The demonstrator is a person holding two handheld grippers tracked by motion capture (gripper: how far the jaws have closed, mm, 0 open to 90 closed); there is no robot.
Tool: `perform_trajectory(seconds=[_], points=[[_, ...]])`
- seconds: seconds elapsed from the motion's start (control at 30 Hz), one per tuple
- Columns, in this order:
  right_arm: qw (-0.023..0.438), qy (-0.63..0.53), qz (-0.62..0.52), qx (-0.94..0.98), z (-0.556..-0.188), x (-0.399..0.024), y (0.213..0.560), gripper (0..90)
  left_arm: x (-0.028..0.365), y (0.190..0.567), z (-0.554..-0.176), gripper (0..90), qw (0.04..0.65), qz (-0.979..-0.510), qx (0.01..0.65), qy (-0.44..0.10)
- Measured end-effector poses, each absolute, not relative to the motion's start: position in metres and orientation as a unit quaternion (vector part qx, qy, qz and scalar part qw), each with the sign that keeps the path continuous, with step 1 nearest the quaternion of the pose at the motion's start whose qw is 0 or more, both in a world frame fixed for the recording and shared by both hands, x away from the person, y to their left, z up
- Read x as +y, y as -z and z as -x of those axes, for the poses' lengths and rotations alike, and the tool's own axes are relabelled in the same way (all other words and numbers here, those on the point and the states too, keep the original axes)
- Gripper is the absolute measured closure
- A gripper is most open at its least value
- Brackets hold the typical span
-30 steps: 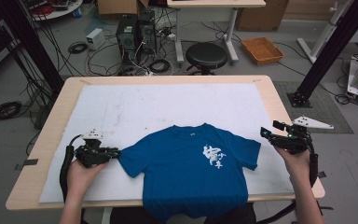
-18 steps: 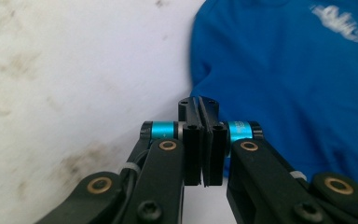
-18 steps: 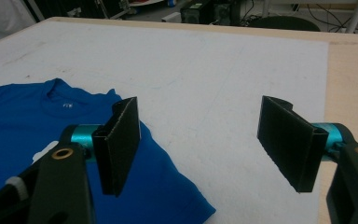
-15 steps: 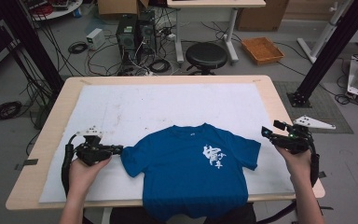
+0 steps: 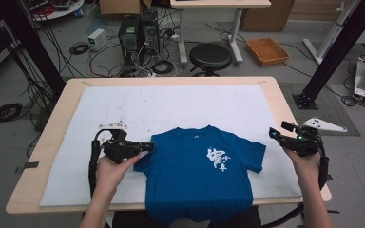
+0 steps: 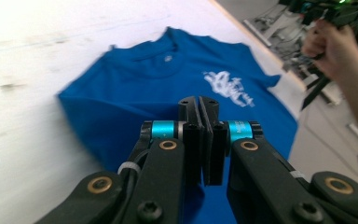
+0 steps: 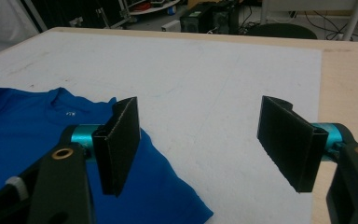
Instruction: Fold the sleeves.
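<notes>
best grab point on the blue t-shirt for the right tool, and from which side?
Take the blue t-shirt by its right sleeve hem, coming in from the right. That edge lies flat, nearest the open right tool, with bare white mat beside it.

Blue T-shirt (image 5: 199,171), short-sleeved, laid flat and front side up on the white mat (image 5: 171,109) covering the worktop. The collar points away from the person; the hem hangs over the near edge. A white printed graphic (image 5: 217,159) sits on the chest, toward the person's right. Both sleeves are spread outward; the sleeve on the person's right (image 5: 252,154) lies flat near the mat's edge. A small white neck label (image 6: 168,59) shows inside the collar.
</notes>
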State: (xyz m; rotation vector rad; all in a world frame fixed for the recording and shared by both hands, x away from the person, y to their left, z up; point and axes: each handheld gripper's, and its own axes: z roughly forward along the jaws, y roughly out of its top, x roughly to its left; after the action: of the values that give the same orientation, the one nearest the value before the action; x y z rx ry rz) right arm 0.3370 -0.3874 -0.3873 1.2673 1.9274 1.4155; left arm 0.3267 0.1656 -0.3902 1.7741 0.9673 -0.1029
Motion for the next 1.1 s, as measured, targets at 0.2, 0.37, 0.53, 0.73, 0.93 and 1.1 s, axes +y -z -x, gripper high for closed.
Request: perform_trajectory(seconds=[0.2,0.37,0.53,0.73,0.93,1.1], points=[[0.216,-0.511,-0.462,0.692,-0.337,-0.39,0.388,29.7,0.138,0.396,-0.331,88.3,0.524,-0.749,0.403,0.04],[0.216,-0.511,-0.462,0.692,-0.337,-0.39,0.388,29.8,0.122,0.4,-0.331,88.3,0.52,-0.755,0.399,0.035],[0.217,-0.509,-0.461,0.694,-0.338,-0.389,0.388,29.8,0.107,0.404,-0.331,88.2,0.515,-0.757,0.402,0.025],[0.218,-0.509,-0.462,0.693,-0.337,-0.388,0.388,29.8,0.094,0.414,-0.338,88.1,0.508,-0.762,0.402,0.014],[0.216,-0.506,-0.464,0.694,-0.338,-0.387,0.39,29.8,0.086,0.418,-0.341,70.1,0.53,-0.753,0.391,0.002],[0.215,-0.505,-0.469,0.692,-0.338,-0.389,0.391,29.8,0.098,0.41,-0.338,49.1,0.553,-0.742,0.376,-0.039]])
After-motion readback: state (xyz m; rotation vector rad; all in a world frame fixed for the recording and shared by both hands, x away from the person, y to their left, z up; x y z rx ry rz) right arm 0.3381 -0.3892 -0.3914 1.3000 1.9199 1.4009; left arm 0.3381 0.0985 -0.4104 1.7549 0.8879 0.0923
